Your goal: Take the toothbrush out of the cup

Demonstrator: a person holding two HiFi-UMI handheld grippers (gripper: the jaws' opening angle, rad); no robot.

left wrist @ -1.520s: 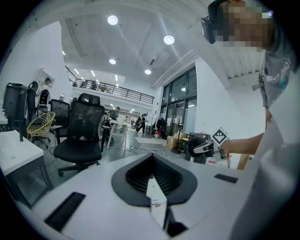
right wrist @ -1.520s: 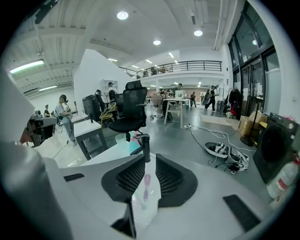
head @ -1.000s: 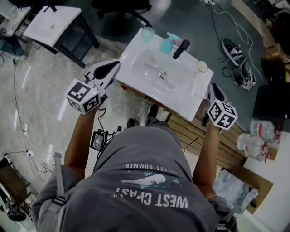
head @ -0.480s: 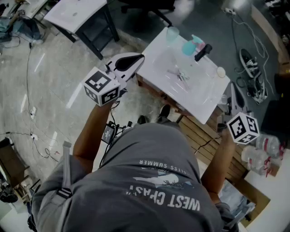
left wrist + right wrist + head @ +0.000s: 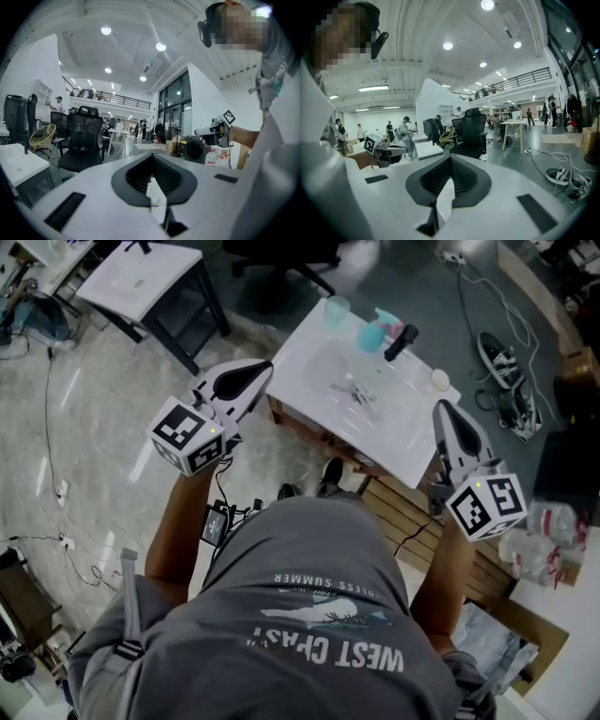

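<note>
Two claws held high and clear of the washstand desk

One person (image 5: 323,615) stands at the white desk (image 5: 305,357) with both arms raised. The left claw (image 5: 255,374) and right claw (image 5: 444,418) are each pressed together on nothing and point out into the room, not down, which reads as a resting hold away from the work. At the desk's far edge stand a clear cup (image 5: 336,311) and a teal cup (image 5: 369,337), beside a black tap (image 5: 403,339). A teal stub juts from the teal cup, and slim pieces (image 5: 354,392) lie in the basin. Either could be the toothbrush, too small to tell, so it may stand in its cup or already lie out.
</note>
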